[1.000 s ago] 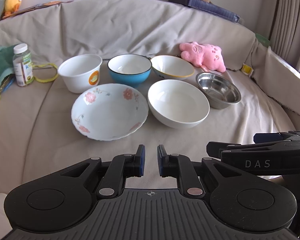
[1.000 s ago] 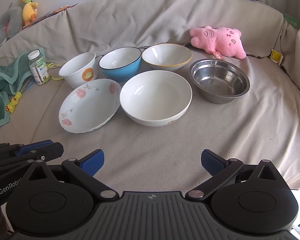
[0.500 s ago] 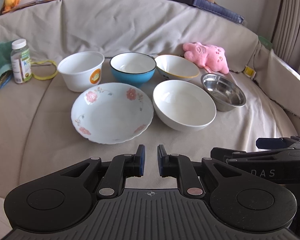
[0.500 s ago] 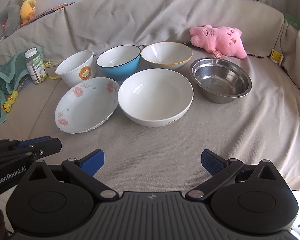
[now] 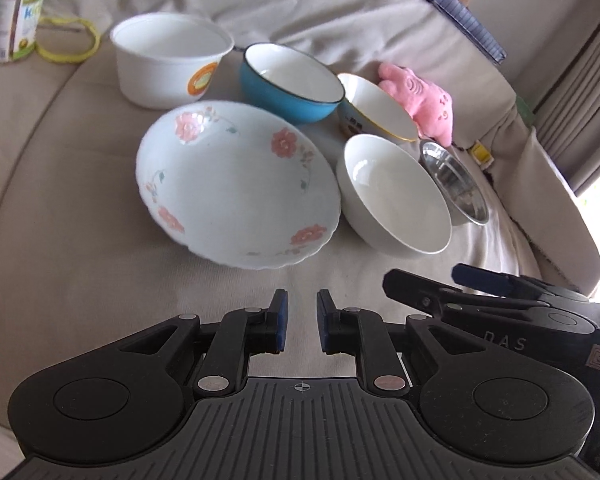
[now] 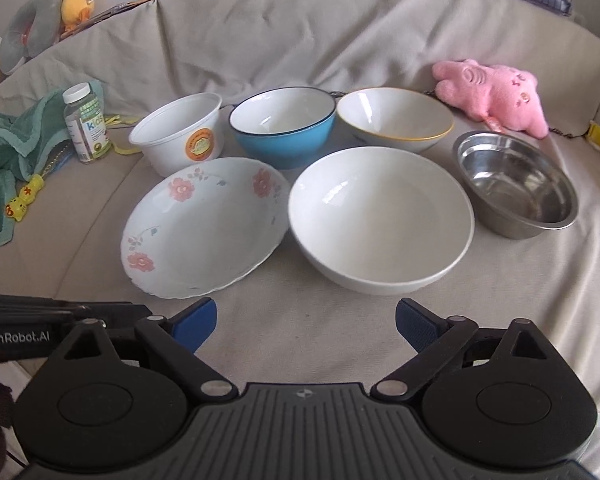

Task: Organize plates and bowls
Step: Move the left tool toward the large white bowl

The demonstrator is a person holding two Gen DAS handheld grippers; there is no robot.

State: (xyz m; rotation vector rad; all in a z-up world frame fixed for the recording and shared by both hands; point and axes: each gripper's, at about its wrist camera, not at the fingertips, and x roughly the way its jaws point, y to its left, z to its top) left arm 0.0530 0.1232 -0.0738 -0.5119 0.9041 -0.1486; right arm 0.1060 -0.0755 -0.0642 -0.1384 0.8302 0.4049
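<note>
Six dishes sit grouped in the middle of a sofa seat draped with a beige cover (image 6: 340,28), in two rows. In the back row, nearest the backrest, stand a white tub with an orange sticker (image 6: 178,134), a blue bowl (image 6: 284,126) and a yellow-rimmed bowl (image 6: 396,118), each just beside the next. In the front row lie a floral plate (image 6: 204,232), a large white bowl (image 6: 380,220) touching or almost touching its rim, and a steel bowl (image 6: 516,184) towards the right end of the seat. The left gripper (image 5: 300,320) hovers over bare cover at the front edge of the seat, just short of the floral plate; its jaws are opening from almost pressed together, with only a narrow gap and nothing between them. The right gripper (image 6: 306,320) hovers just short of the large white bowl, its jaws spread wide but closing, with only cover between them. A pink plush toy (image 6: 496,94) lies at the back right, and a vitamin bottle (image 6: 86,122) and a green towel (image 6: 8,152) rest at the left end.
</note>
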